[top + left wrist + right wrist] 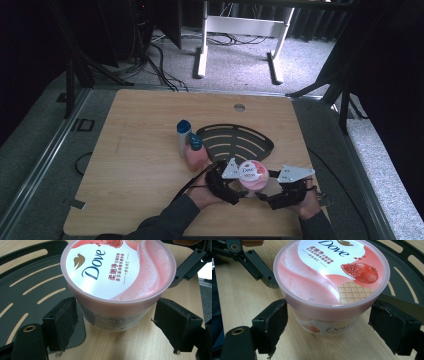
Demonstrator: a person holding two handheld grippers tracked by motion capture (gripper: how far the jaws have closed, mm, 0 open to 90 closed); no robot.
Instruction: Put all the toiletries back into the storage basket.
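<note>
The round pink plastic Dove tub with a white printed lid stands upright on the light wooden table, at about 6 o'clock from the black slotted fan-shaped tray and just beside its near edge. I judge the work to be at its beginning: the tub is not lifted yet, and neither tool really grips it.

The left gripper comes to the tub from 9 o'clock in the high view, and the right gripper from 3 o'clock. Each has its jaws apart around the tub's body; one jaw touches the lid rim, the other is apart from it. Closing and lifting are left.

A white bottle with blue cap and a pink bottle stand at 10 o'clock from the tub.
</note>
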